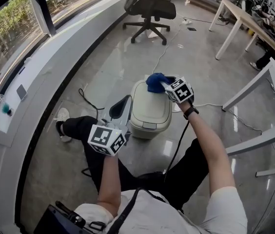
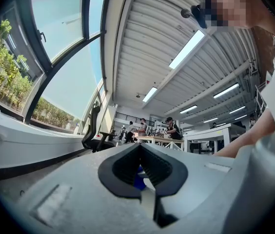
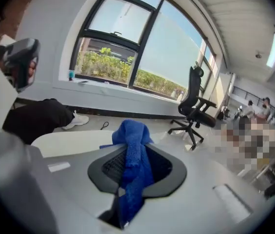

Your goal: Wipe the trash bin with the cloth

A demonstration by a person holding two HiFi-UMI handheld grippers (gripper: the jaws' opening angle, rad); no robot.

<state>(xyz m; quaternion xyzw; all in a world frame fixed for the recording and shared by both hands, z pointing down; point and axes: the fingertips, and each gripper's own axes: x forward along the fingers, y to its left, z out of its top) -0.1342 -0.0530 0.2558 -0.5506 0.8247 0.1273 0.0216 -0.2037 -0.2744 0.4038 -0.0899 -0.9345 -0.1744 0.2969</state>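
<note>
A beige lidded trash bin (image 1: 149, 115) stands on the grey floor in front of the person. My right gripper (image 1: 168, 86) is over the bin's far right corner, shut on a blue cloth (image 1: 155, 82) that rests bunched on the lid. In the right gripper view the cloth (image 3: 131, 130) hangs out between the jaws of the right gripper (image 3: 127, 156), with the pale lid (image 3: 64, 140) just beyond. My left gripper (image 1: 126, 103) hovers at the bin's left side, jaws shut on nothing. Pointing up and away, the left gripper (image 2: 138, 147) shows only a blue speck through its gap.
A black office chair (image 1: 149, 6) stands farther back. White tables (image 1: 245, 18) and a white frame (image 1: 269, 96) line the right side. Cables (image 1: 89, 101) trail on the floor left of the bin, near the person's leg and shoe (image 1: 62, 126). A curved window ledge (image 1: 30, 77) runs along the left.
</note>
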